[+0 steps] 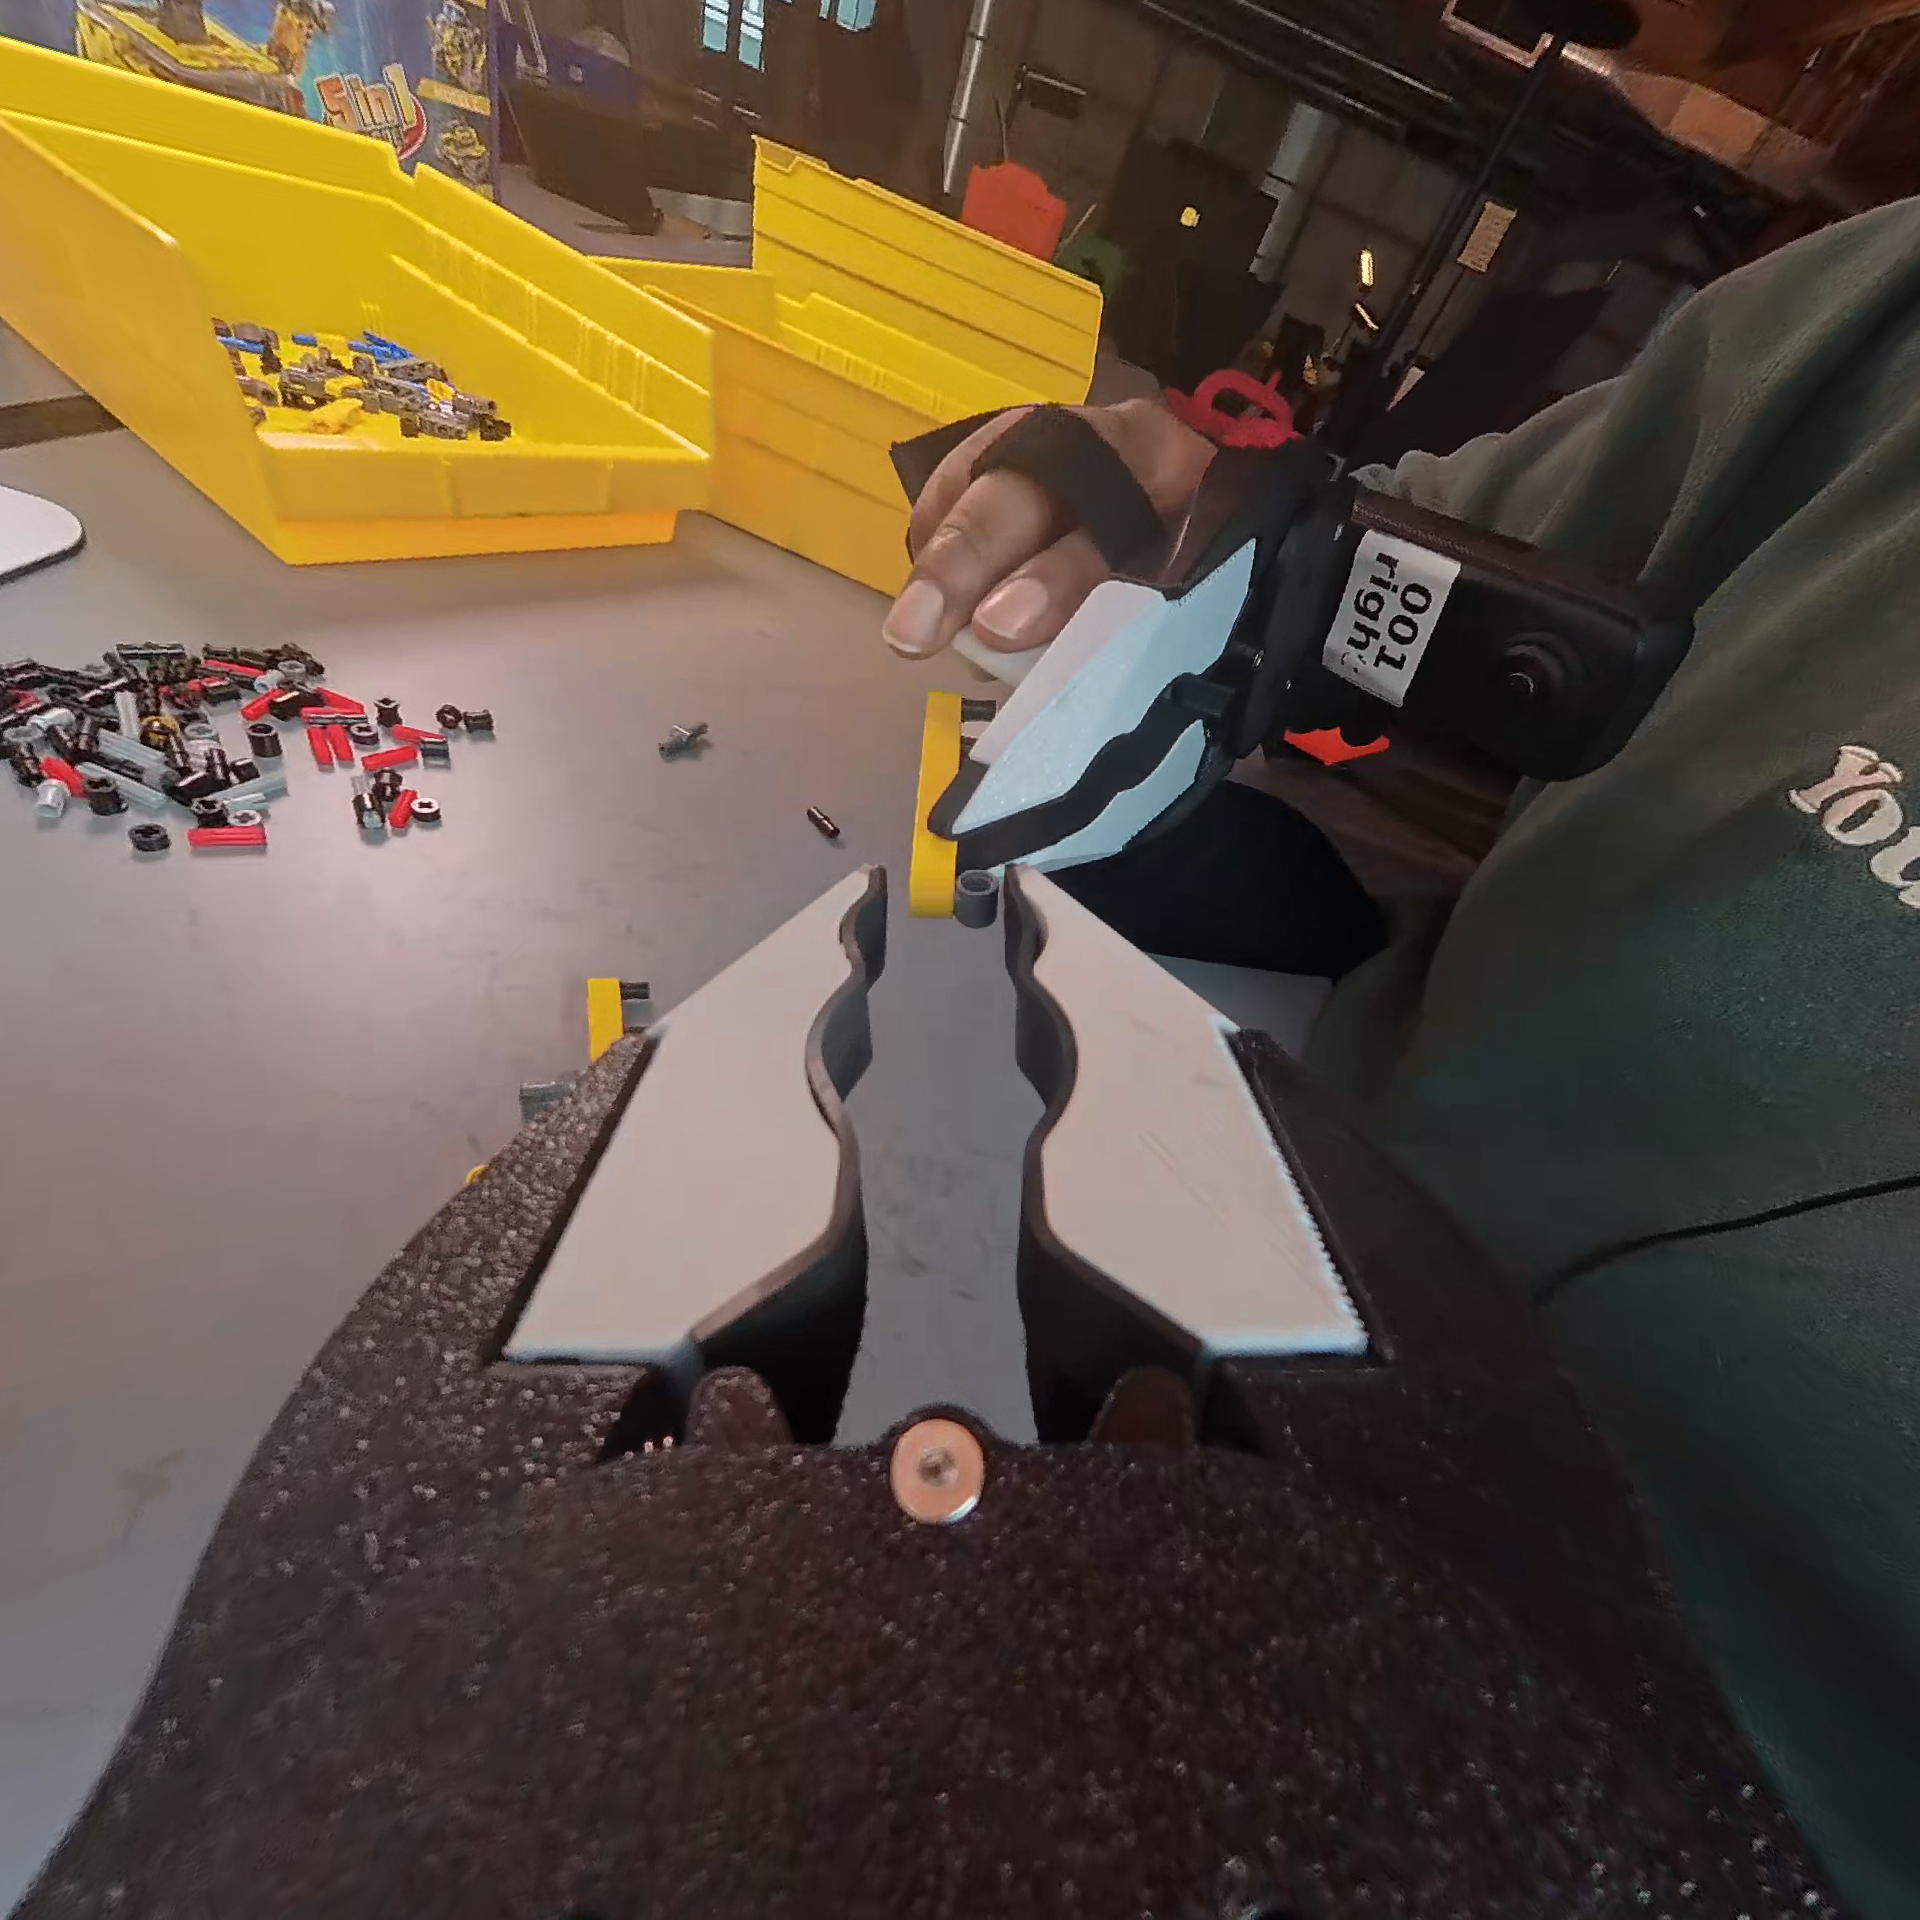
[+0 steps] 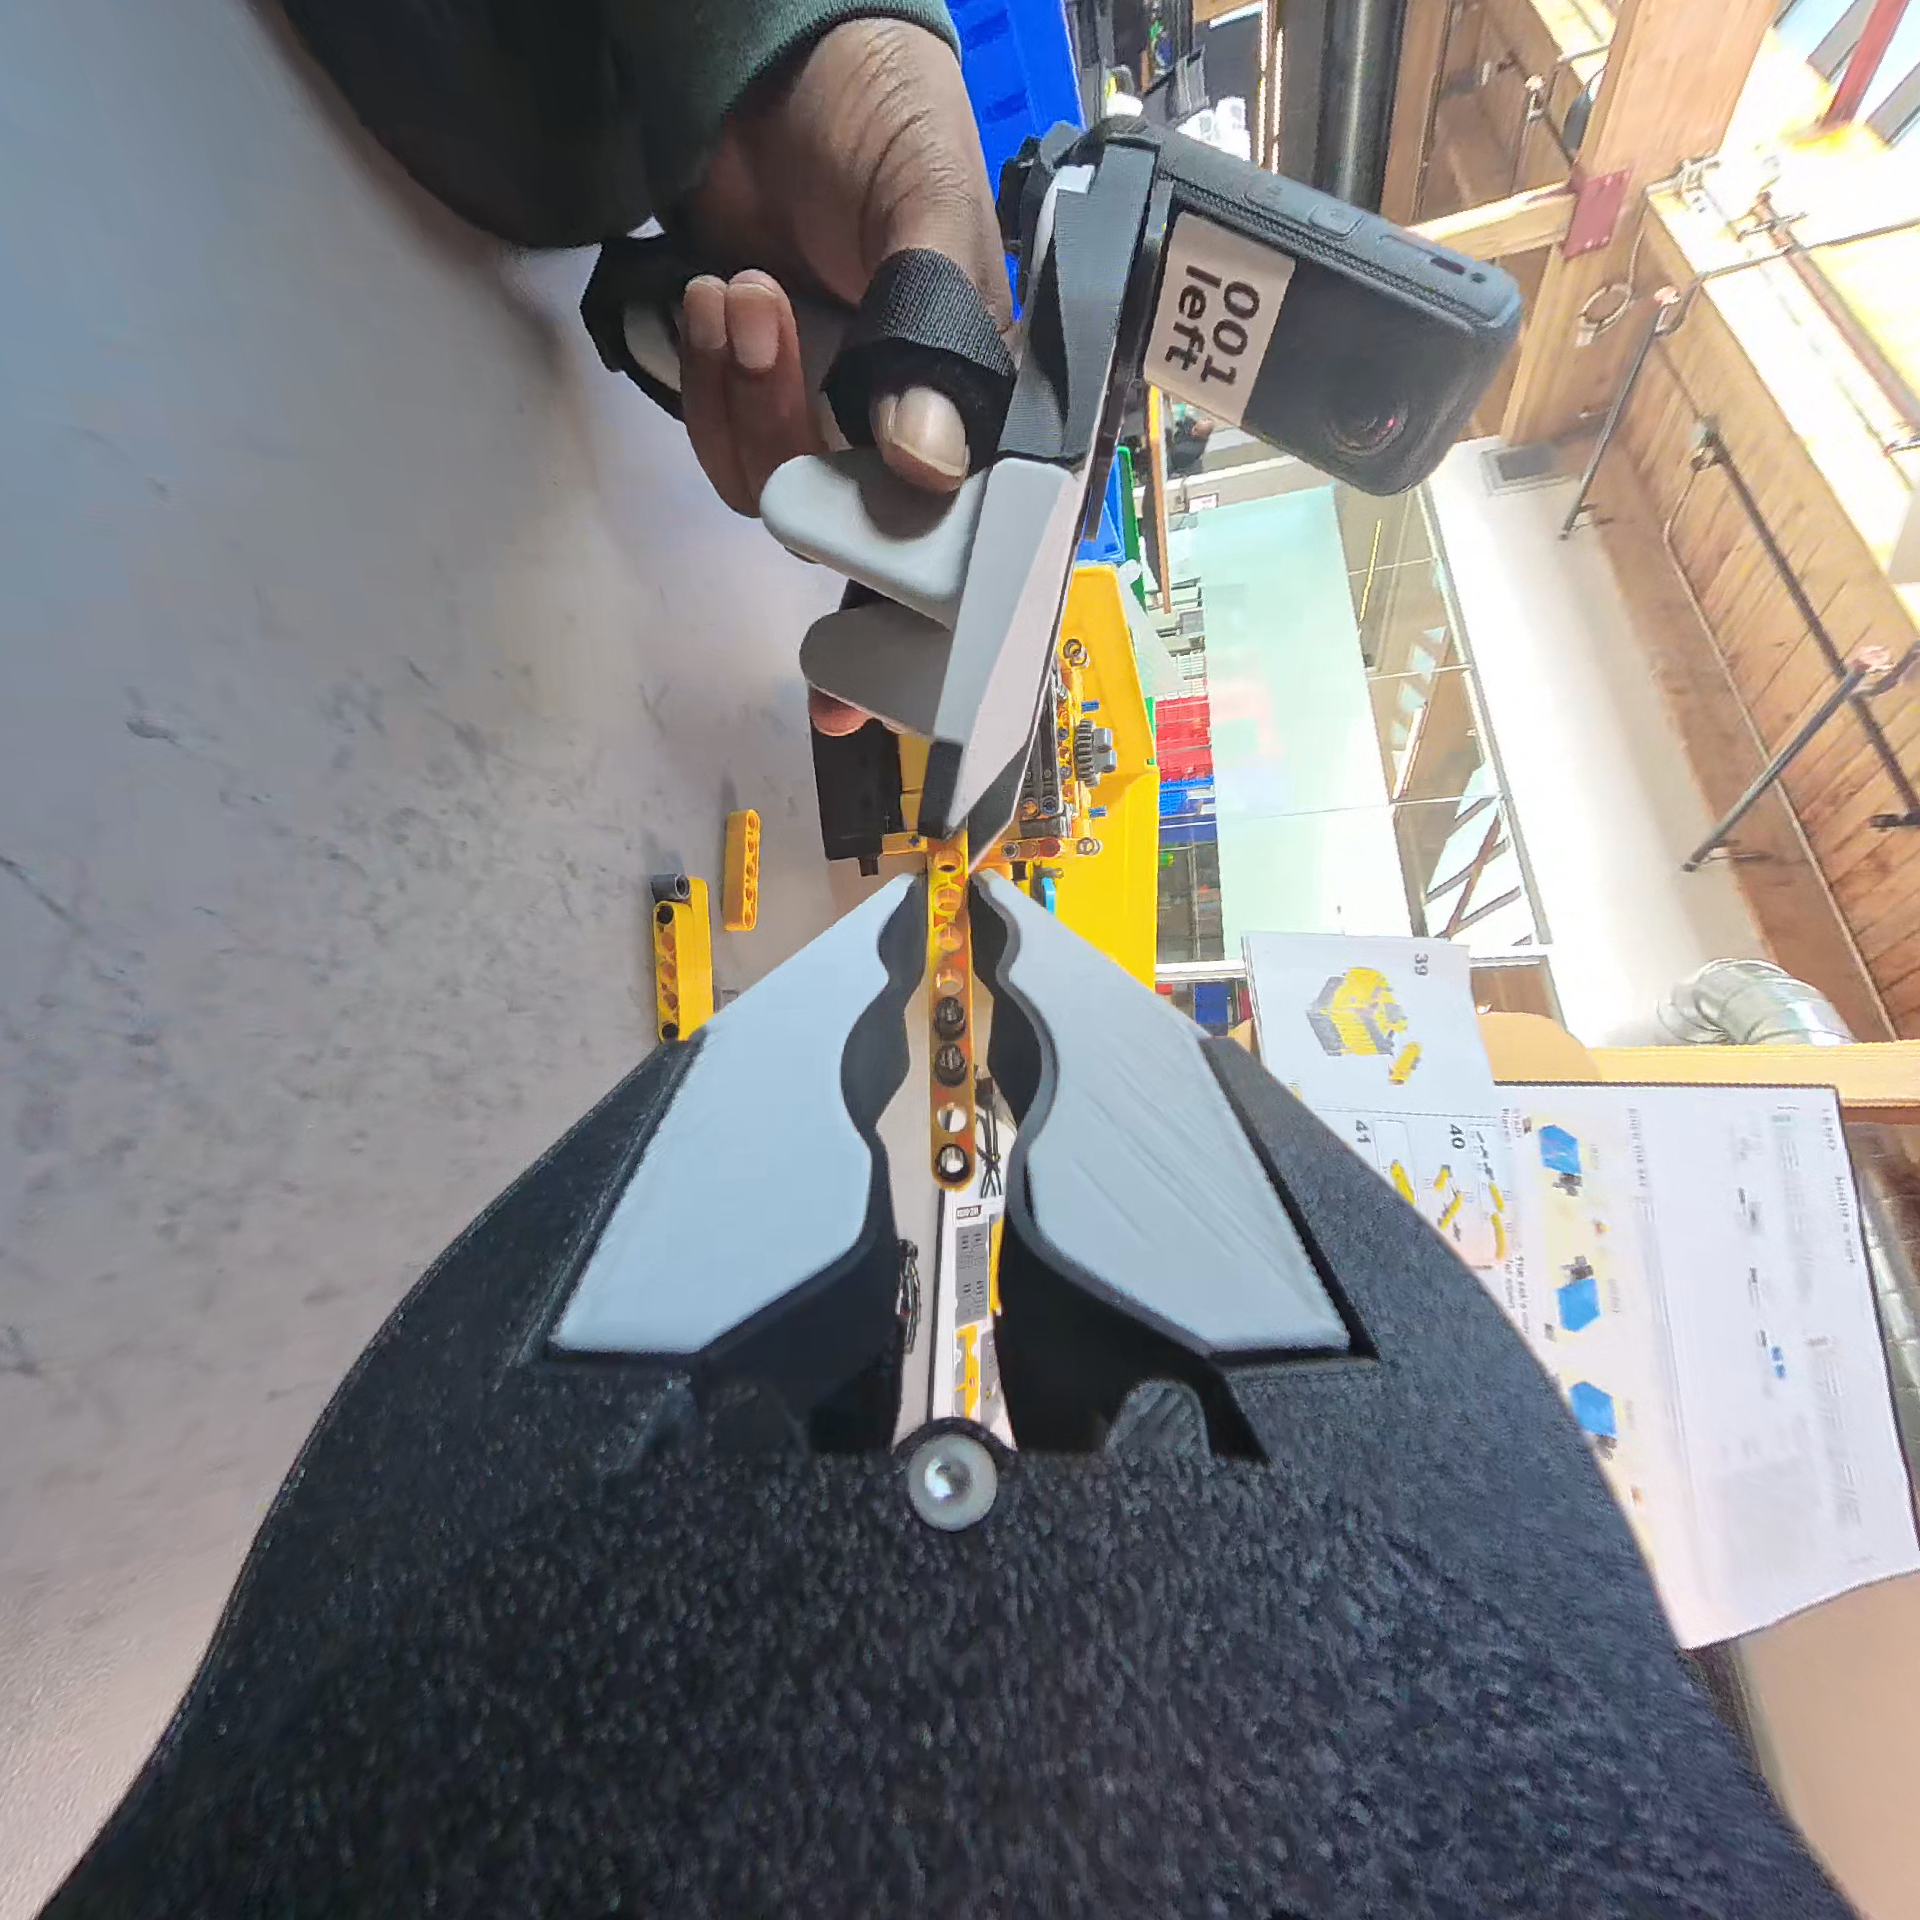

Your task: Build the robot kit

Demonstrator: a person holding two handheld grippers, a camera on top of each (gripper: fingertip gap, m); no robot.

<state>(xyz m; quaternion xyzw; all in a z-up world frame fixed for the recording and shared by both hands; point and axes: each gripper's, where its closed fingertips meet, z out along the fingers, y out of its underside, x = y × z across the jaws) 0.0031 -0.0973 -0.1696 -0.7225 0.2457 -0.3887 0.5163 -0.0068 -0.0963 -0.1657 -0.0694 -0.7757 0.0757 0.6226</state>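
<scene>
My right gripper [image 2: 948, 885] is shut on a long yellow holed beam [image 2: 950, 997] that runs lengthwise between its fingers, with black pins in several holes. In the left wrist view the same beam [image 1: 933, 831] stands on edge above the grey table, held by the right gripper [image 1: 971, 844]. A small grey pin [image 1: 977, 897] sticks out at the beam's near end. My left gripper [image 1: 945, 883] is open, its tips on either side of that end and pin. From the right wrist view the left gripper [image 2: 951, 826] is edge-on, its tip at the beam's far end.
A pile of small red, black and grey parts [image 1: 197, 738] lies on the left. Two loose pins [image 1: 683, 738] lie nearer. Yellow bins [image 1: 468, 488] stand behind. Two short yellow beams [image 2: 681, 956] lie on the table. A part-built yellow model [image 2: 1081, 758] and an instruction booklet [image 2: 1662, 1299] are nearby. The tips of both grippers are at nearly the same place.
</scene>
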